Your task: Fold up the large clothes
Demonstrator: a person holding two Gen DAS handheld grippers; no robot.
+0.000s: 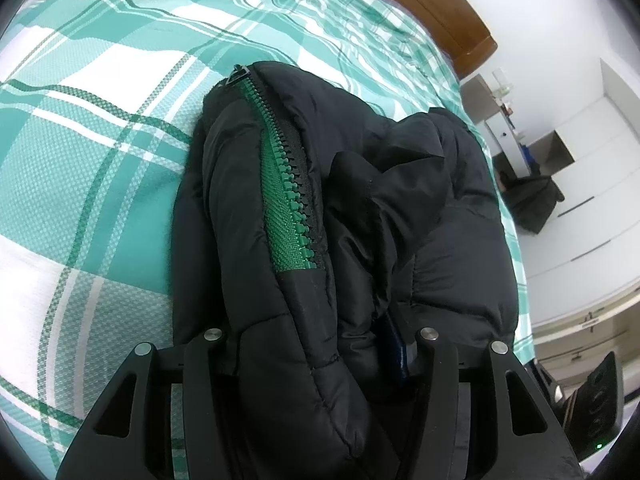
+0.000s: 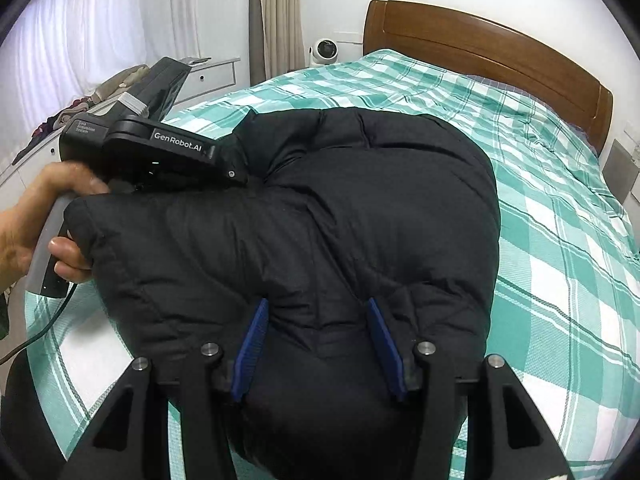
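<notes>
A black puffer jacket [image 2: 340, 208] lies bunched on a bed with a green plaid sheet [image 2: 560, 220]. My right gripper [image 2: 316, 308] is shut on a thick fold at the jacket's near edge, and both blue pads [image 2: 250, 344] dent the fabric. In the left wrist view the jacket [image 1: 440, 220] shows its green zipper [image 1: 280, 184] running away from me. My left gripper [image 1: 316, 344] is shut on a bulky fold beside the zipper. One blue pad [image 1: 394, 344] shows and the other is buried. A hand [image 2: 36, 216] holds the left gripper's black body [image 2: 160, 148] at the jacket's far left side.
A wooden headboard [image 2: 480, 52] closes the bed's far end. White drawers [image 2: 208, 76] with a heap of clothes [image 2: 112, 84] stand left of the bed, and a small white device [image 2: 326, 50] sits by the curtain. White wardrobes [image 1: 580, 200] lie beyond the bed's edge.
</notes>
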